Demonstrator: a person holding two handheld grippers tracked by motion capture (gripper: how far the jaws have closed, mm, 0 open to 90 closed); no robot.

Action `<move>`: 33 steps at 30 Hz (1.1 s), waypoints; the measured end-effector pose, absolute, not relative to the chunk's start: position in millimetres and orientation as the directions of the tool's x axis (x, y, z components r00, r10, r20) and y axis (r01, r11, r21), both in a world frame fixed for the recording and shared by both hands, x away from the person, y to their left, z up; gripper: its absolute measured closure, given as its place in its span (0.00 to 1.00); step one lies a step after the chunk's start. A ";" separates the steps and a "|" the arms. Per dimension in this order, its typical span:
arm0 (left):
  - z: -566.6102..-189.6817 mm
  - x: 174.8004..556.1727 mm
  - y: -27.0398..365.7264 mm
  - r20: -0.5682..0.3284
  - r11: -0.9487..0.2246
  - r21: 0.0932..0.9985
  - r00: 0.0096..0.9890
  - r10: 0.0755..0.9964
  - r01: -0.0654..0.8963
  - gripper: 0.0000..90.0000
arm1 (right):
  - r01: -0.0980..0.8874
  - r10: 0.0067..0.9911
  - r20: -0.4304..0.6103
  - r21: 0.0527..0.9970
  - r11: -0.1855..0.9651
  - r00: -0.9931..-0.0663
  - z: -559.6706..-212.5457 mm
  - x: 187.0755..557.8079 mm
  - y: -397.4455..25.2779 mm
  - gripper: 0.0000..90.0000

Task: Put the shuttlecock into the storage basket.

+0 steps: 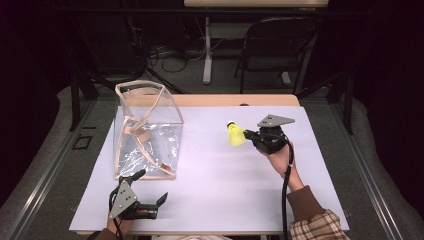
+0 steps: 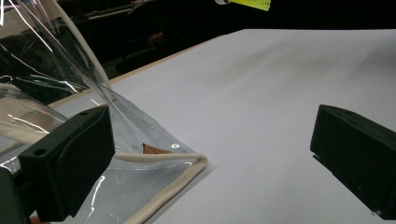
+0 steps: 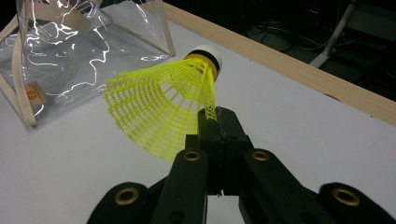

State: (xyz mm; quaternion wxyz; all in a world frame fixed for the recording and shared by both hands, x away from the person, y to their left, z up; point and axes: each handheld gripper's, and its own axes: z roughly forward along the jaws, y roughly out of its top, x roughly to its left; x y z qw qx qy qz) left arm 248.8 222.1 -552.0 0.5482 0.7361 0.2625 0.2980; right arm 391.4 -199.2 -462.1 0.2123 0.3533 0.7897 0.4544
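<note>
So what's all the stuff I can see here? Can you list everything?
bag: one, clear with cream trim, upright on the table's left side
shuttlecock: one, yellow with a white tip, held above the table by its skirt
table: one, white top with a wooden far edge
chair: one, black, on the floor beyond the table
left tool: one, black, open, at the bag's near corner
right tool: one, black, shut on the shuttlecock
</note>
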 end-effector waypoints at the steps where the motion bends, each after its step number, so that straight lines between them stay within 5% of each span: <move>1: -552.1 248.7 222.1 0.152 -0.262 0.963 0.684 0.714 0.060 0.00 | 0.366 0.751 -0.014 0.867 0.337 -0.660 -460.3 391.4 -199.3 1.00; 33: -552.1 248.7 221.8 0.153 -0.264 0.963 0.683 0.714 0.060 0.00 | 0.341 0.760 -0.049 0.874 0.346 -0.648 -410.4 392.6 -209.3 1.00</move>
